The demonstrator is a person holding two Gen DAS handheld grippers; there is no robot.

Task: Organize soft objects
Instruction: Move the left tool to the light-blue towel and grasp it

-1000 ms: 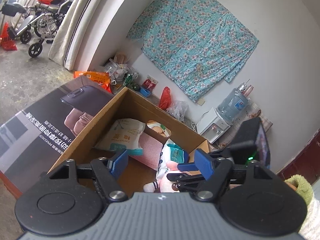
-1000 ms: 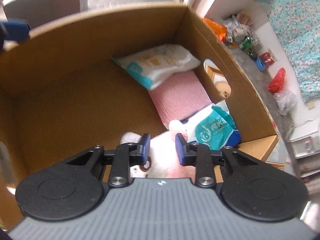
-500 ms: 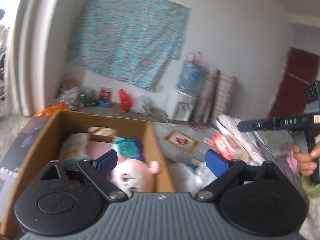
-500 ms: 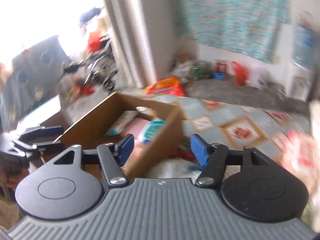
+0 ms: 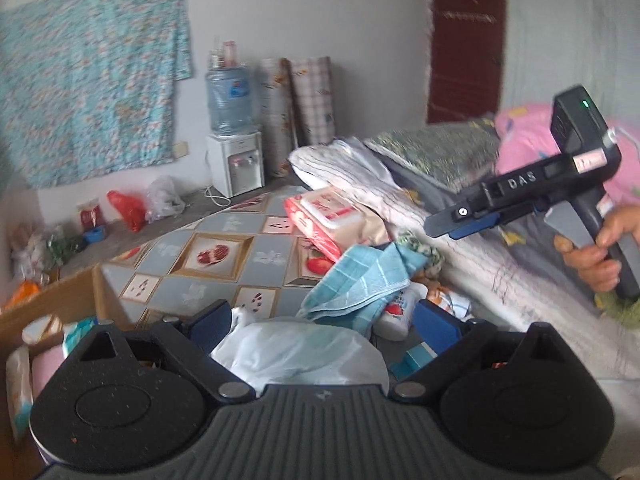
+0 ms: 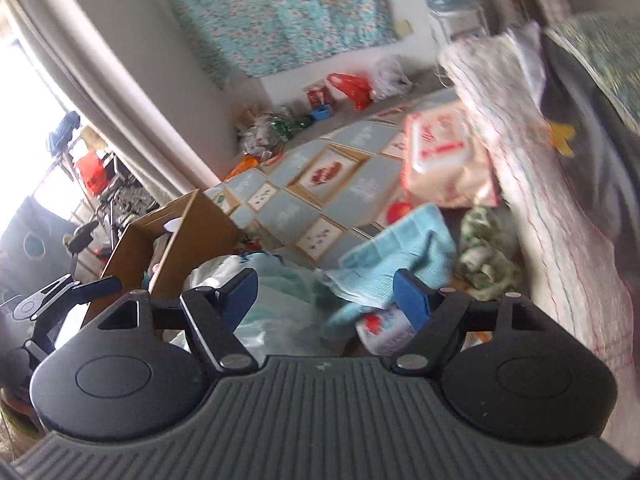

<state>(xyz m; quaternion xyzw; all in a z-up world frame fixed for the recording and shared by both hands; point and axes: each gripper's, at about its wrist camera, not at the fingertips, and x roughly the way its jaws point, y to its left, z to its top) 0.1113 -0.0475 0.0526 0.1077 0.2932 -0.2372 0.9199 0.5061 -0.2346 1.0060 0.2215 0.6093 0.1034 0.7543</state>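
My left gripper (image 5: 322,328) is open above a white plastic bag (image 5: 300,354) on the patterned floor mat (image 5: 224,256). Nothing is gripped. Just beyond lie a crumpled light-blue towel (image 5: 360,280) and a red-and-white wipes pack (image 5: 328,216). A hand (image 5: 596,256) holds my right gripper (image 5: 444,226) to the right, above the pile. In the right wrist view my right gripper (image 6: 326,296) is open and empty over the blue towel (image 6: 400,248) and the white bag (image 6: 272,308). The cardboard box (image 5: 60,304) with soft packs inside stands at the left.
A bed with striped bedding (image 5: 460,240) and a pink cover (image 5: 524,140) bounds the right side. A green cloth (image 6: 484,252) lies by the bed. A water dispenser (image 5: 236,160) and bags line the far wall. The box wall (image 6: 184,248) stands left of the pile.
Both grippers swung away from the cardboard box to the pile beside the bed. The right gripper let go of the pink plush toy, which stays in the box, and opened. The left opened wider.
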